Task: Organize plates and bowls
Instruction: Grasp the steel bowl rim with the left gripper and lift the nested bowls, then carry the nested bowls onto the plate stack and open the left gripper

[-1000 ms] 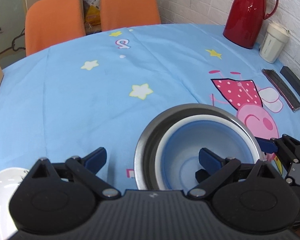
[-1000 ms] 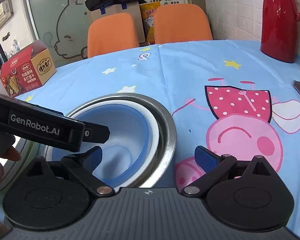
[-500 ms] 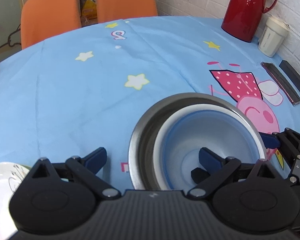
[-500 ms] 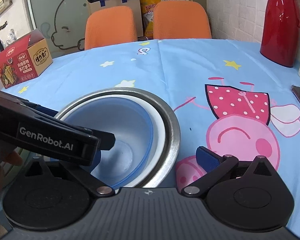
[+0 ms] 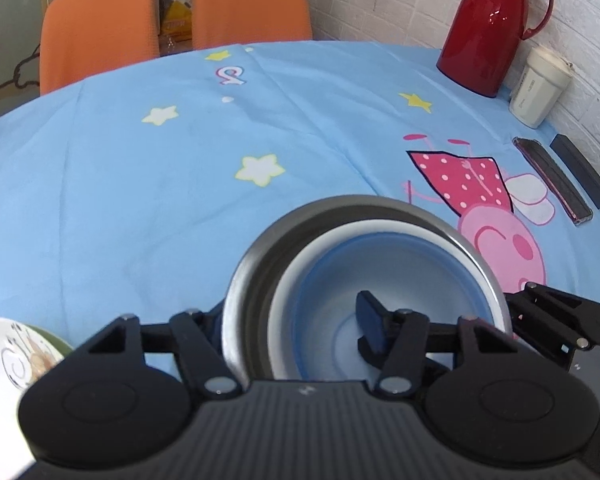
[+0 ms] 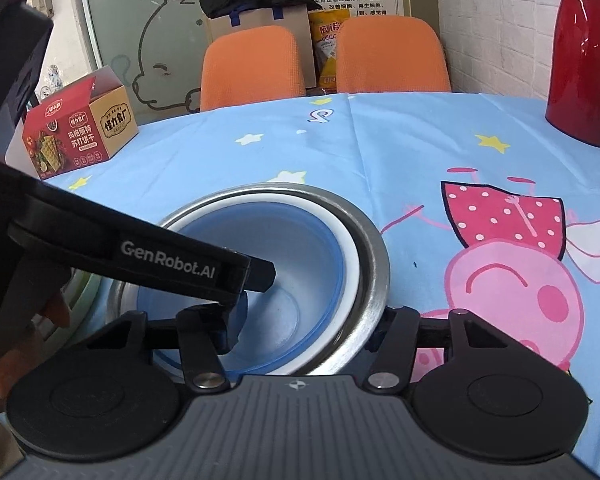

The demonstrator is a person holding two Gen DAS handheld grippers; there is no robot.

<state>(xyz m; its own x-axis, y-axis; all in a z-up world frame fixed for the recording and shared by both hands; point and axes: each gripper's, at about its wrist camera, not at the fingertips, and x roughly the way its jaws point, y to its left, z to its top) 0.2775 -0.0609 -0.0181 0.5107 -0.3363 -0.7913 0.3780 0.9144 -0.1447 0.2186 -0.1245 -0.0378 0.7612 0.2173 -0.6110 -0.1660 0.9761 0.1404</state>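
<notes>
Both grippers have closed in since a moment ago. The left gripper (image 5: 296, 330) now pinches the near-left wall of the nested bowls, one of its fingers (image 5: 370, 328) inside the blue bowl (image 5: 412, 276) and the other outside the steel bowl (image 5: 256, 264). The right gripper (image 6: 304, 330) clamps the right side of the same rim. The stack sits on the desk (image 5: 140, 184), a white bowl (image 5: 300, 276) between steel and blue. A patterned plate (image 5: 16, 356) is cut off at lower left. Farther off stand a red thermos (image 5: 488, 28), a cream cup (image 5: 538, 88) and a snack box (image 6: 80, 128); the left gripper's body blocks the stack's left side in the right view.
</notes>
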